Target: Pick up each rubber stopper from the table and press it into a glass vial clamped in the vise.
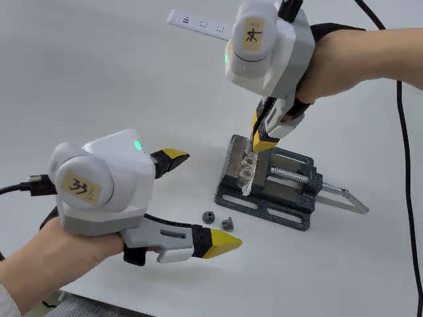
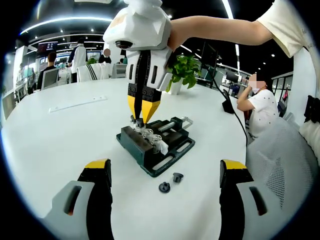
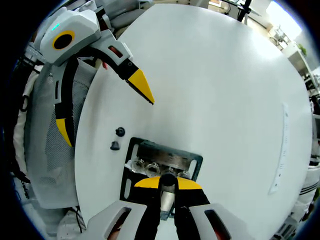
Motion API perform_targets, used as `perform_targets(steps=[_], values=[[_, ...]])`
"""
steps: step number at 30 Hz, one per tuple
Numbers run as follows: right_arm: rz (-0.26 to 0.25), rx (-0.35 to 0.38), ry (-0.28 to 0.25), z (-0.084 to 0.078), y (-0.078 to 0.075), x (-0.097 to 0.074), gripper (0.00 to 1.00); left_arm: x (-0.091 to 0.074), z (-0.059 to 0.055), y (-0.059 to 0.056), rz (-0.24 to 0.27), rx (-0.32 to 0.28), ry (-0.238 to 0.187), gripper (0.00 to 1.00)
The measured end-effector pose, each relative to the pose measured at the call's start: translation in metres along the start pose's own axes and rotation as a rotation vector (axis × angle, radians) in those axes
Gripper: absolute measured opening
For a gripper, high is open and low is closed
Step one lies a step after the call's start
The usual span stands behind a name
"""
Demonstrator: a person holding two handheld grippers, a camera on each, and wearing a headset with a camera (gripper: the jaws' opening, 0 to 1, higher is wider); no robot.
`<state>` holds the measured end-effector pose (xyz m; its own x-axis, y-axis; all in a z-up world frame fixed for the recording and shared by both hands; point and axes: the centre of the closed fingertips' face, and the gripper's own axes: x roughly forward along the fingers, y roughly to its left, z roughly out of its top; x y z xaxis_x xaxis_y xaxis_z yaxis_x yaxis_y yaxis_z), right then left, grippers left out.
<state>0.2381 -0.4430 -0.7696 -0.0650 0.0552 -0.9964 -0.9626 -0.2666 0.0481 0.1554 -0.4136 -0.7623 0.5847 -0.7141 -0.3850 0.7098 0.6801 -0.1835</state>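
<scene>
A dark held stopper (image 3: pixel 167 179) is pinched between the yellow tips of the right gripper (image 1: pixel 264 144), whose jaws are drawn in almost together around it. The stopper is held directly over the far end of a row of clear glass vials (image 1: pixel 246 168). Whether it touches a vial mouth cannot be told. The vials are clamped upright, side by side, in the dark vise (image 1: pixel 277 198), at its left end. The vise screw handle is pointed to the right. The right gripper is aimed steeply down onto the row.

On the white table (image 1: pixel 99 79), just near and left of the vise base, a loose stopper (image 1: pixel 209 216) is seen, and a second loose stopper (image 1: pixel 227 223) lies just beside it to the right, apart from it.

The left gripper (image 1: pixel 198 198) is held at the near left, above the table, its jaws spread wide with nothing between them. The two loose stoppers lie beyond its tips.

At the far side a white power strip (image 1: pixel 198 25) is laid flat, and a black cable (image 1: pixel 401 132) is run along the right edge.
</scene>
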Motion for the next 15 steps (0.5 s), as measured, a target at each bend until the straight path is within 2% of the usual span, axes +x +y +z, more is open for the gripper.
perform_targets(steps=[7, 15], values=[[-0.009, -0.01, 0.013, 0.0001, 0.0008, 0.0006, 0.04, 0.0015, 0.001, -0.0009, -0.006, 0.001, -0.001, 0.88], [-0.02, 0.005, -0.011, -0.0009, 0.0002, -0.0001, 0.05, -0.0008, 0.0022, 0.0013, 0.0, 0.0, -0.001, 0.88]])
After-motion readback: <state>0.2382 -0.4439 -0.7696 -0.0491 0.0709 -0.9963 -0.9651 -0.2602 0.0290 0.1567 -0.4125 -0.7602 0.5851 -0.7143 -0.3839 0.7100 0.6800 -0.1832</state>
